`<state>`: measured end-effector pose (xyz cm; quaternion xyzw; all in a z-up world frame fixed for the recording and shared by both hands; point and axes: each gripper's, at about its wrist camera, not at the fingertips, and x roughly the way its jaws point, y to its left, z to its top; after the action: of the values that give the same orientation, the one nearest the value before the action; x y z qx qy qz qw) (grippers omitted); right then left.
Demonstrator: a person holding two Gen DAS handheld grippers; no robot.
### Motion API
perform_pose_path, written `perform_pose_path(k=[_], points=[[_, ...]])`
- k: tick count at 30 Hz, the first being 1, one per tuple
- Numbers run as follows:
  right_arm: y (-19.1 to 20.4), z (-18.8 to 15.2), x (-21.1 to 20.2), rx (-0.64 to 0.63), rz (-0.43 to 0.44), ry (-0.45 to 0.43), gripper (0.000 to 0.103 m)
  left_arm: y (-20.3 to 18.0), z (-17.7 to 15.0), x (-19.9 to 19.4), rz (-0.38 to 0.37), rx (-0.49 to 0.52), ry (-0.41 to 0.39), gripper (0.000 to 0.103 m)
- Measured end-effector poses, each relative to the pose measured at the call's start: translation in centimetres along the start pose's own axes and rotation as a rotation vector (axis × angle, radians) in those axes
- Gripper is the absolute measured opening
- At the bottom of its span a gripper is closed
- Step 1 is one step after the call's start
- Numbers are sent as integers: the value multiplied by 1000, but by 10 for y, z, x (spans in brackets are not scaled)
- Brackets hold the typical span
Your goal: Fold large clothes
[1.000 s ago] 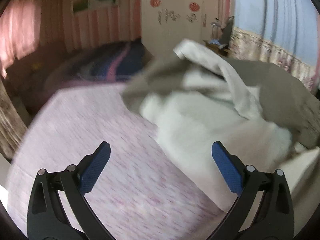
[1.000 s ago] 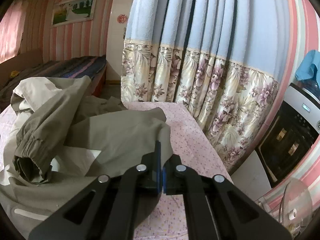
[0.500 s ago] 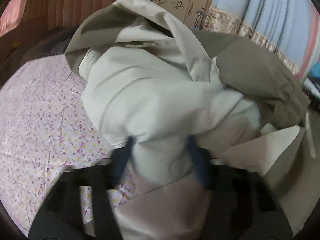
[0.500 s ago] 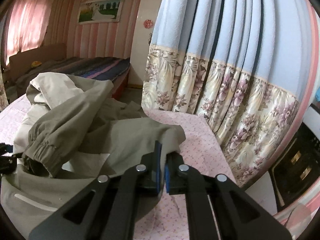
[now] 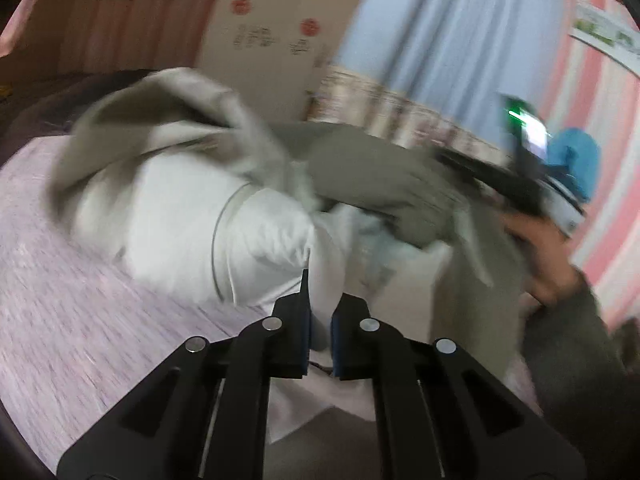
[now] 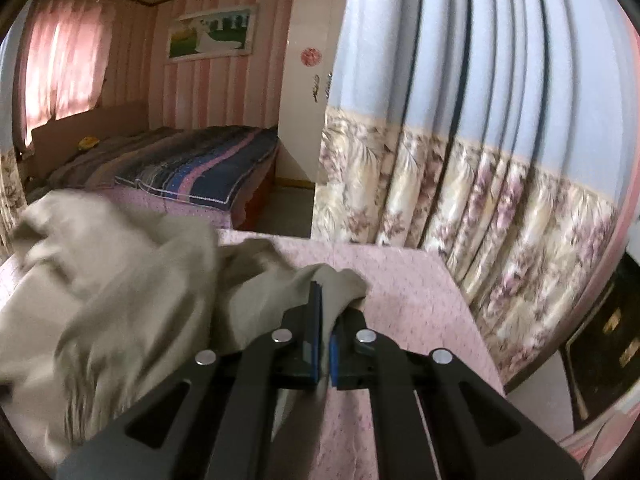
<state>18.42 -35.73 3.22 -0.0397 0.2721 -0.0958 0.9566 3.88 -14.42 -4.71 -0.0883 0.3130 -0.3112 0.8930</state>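
Observation:
An olive jacket with a pale lining lies bunched on the pink floral table cover. My left gripper is shut on a fold of the pale lining near the table's front. My right gripper is shut on an olive edge of the same jacket, held a little above the cover. In the left wrist view the right gripper's body and the person's hand show at the right, against the olive cloth. Both views are motion-blurred.
A bed with a striped blanket stands behind the table. A blue and floral curtain hangs to the right. A white wardrobe stands at the back. A dark oven sits at the far right.
My left gripper went from open over the cover to shut on the pale lining. My right gripper, still shut on the olive edge, has lifted and pulled the cloth.

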Motion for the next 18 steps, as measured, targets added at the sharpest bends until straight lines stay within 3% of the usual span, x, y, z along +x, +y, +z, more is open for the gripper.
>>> perform_pose_path(k=[6,10,15,18], points=[[10,30,-1,-83,-16,-59,3,-41,-12,-1,-80,27,21,6],[7,35,-7,-86,-22,-58,3,-40,-10,2,-52,-6,8,7],[1,25,-18,-61,-32,-54,3,-33,-13,-12,36,-7,-20,8],[-9,14,-23,-24,-40,-39,3,-26,-8,-17,69,-26,-34,15]])
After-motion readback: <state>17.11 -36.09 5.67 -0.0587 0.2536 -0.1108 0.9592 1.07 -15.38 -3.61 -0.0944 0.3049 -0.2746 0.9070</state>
